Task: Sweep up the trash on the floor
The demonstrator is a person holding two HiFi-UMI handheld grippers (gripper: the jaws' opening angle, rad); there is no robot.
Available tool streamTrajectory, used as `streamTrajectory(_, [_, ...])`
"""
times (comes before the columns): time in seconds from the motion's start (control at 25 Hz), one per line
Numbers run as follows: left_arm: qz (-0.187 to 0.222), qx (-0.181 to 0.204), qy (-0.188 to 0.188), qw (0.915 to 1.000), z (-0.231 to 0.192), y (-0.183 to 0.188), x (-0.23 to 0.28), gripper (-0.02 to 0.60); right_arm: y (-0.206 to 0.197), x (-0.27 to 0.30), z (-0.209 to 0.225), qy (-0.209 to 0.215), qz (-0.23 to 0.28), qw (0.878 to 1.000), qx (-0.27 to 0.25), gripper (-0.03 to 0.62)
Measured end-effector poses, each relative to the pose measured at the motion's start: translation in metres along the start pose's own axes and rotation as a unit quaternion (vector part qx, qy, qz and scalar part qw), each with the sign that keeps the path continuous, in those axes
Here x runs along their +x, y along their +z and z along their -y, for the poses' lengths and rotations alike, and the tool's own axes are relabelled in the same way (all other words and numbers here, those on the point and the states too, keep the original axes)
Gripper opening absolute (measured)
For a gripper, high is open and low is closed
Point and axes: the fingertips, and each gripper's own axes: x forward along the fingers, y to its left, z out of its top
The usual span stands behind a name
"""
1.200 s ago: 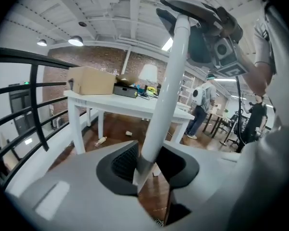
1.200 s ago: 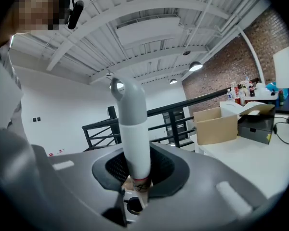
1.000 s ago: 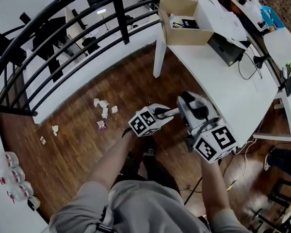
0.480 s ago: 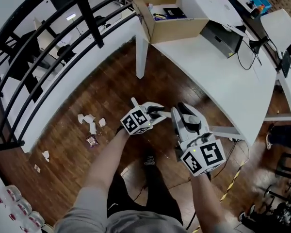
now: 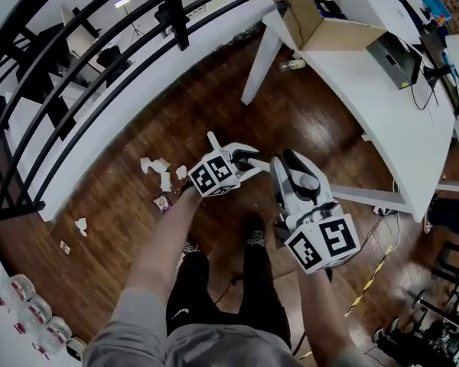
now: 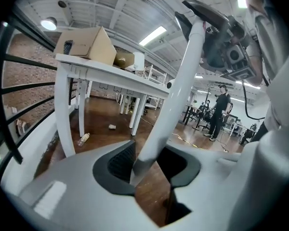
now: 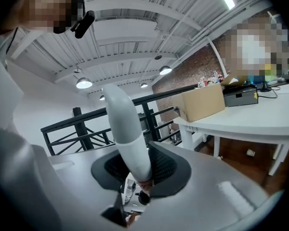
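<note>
Trash lies on the dark wood floor: crumpled white paper, a smaller scrap, a pink wrapper and more bits further left. My left gripper hangs just right of the scraps, above the floor. Its pads are closed on a long white handle that rises up and to the right. My right gripper is right beside it. Its jaws are easing open, still round a white handle with a grey rounded end. The lower ends of both handles are hidden.
A white table with a cardboard box stands at the upper right, and a bottle lies under it. A black railing runs along the left. Bottles stand at the lower left. The person's legs are below the grippers.
Both grippers have come down together with their handles. The left one now sits closer to the paper scraps, and the person's legs show more.
</note>
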Motion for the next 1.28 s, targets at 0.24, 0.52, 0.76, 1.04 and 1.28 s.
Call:
streamTrajectory(0.24, [-0.009,-0.021,0.025,0.9994,-0.002,-0.042,-0.096,0.124,-0.017,0.039,-0.098,0.048,-0.021,0.999,-0.008,0.075])
streamTrajectory(0.52, [-0.011,-0.043,0.058,0.9973,-0.002,-0.085,-0.200,0.124,-0.035,0.078,-0.211,0.104,-0.038,0.994,-0.026,0.080])
streamTrajectory(0.76, [-0.025,-0.062,0.082,0.9944,0.005,-0.126,-0.272,0.124,-0.058,0.095,-0.273,0.127,-0.055,0.990,-0.001,0.080])
streamTrajectory(1.04, [-0.029,-0.086,0.134,0.9868,0.013,-0.161,-0.340,0.126,-0.076,0.105,-0.328,0.169,-0.078,0.983,0.001,0.071])
streamTrajectory(1.28, [-0.012,-0.094,0.199,0.9753,0.038,-0.146,-0.380,0.127,-0.056,0.084,-0.364,0.235,-0.082,0.968,-0.013,0.069])
